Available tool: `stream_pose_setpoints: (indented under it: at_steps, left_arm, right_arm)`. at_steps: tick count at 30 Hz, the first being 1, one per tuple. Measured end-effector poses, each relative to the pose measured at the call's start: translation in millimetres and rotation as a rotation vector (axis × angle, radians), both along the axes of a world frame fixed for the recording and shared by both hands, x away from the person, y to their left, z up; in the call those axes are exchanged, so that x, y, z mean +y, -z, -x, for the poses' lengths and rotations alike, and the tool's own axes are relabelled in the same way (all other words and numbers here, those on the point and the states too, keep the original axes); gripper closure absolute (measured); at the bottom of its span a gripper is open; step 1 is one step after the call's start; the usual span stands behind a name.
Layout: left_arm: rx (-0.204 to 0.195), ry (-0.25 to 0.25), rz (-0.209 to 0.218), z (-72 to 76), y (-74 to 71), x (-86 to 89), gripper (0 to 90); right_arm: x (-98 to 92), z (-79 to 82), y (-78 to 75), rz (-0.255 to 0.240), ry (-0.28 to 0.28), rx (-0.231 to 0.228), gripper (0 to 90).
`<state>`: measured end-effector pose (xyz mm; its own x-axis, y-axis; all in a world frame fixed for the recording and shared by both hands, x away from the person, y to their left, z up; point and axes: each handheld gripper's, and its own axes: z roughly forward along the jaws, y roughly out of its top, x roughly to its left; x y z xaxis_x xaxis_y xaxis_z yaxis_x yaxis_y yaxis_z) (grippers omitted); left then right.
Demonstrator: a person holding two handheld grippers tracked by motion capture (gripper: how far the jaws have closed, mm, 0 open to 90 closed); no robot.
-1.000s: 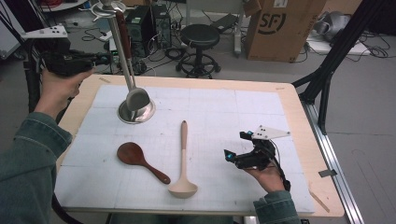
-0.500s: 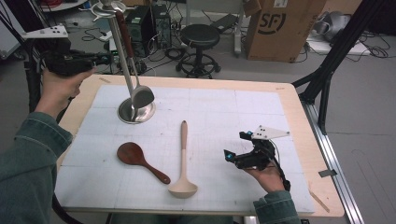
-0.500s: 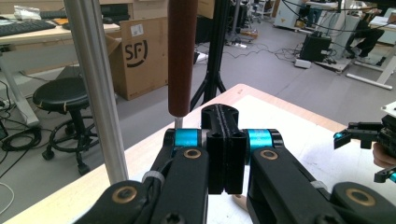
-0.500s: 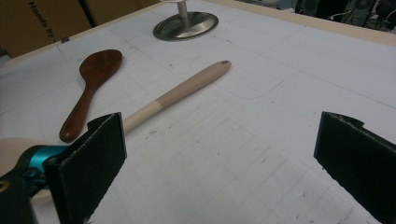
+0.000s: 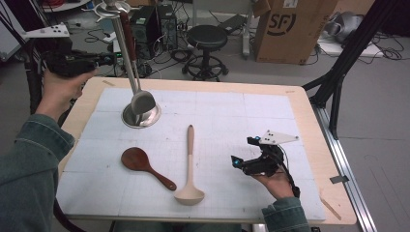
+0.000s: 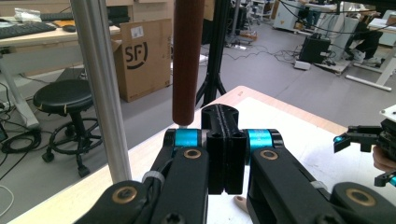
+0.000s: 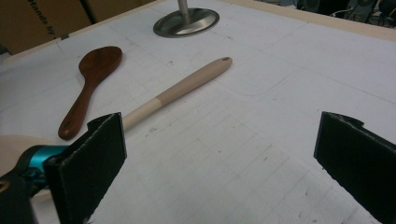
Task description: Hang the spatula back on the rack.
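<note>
A metal stand (image 5: 126,53) rises from a round base (image 5: 140,117) at the back left of the white mat. From its top hangs a utensil with a brown handle (image 6: 187,60) and a metal head (image 5: 143,102). My left gripper (image 5: 109,59) is held high beside the pole, shut with nothing between its jaws (image 6: 224,140), just short of the brown handle. On the mat lie a dark wooden spoon (image 5: 143,165) and a pale wooden ladle (image 5: 189,166). My right gripper (image 5: 243,152) rests low to the right of the ladle, open and holding nothing (image 7: 219,163).
The wooden table edge (image 5: 309,125) frames the mat. Behind the table stand a black stool (image 5: 207,46), a cardboard box (image 5: 285,29) and a black tripod leg (image 5: 343,67). Cables lie on the floor at the back.
</note>
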<state>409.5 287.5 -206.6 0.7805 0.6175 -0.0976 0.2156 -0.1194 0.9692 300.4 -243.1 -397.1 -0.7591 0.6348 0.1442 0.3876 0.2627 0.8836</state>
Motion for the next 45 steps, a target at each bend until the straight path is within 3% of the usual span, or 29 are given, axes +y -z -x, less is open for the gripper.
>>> stream_pose_setpoints:
  at_steps: [11, 30, 45]
  left_arm:
    - [-0.001, 0.019, 0.009, -5.5, -1.9, 0.8, 89.7]
    - [-0.056, 0.038, 0.043, -13.6, -34.6, 3.4, 89.7]
    - [-0.06, 0.023, 0.054, -23.4, -50.5, 9.1, 89.8]
  right_arm:
    - [3.3, -1.2, 3.5, 0.001, -0.002, 0.017, 1.3]
    - [5.2, -3.3, 8.2, 0.003, 0.002, 0.037, 1.3]
    - [3.1, -4.4, 9.9, -0.002, 0.014, 0.039, 1.3]
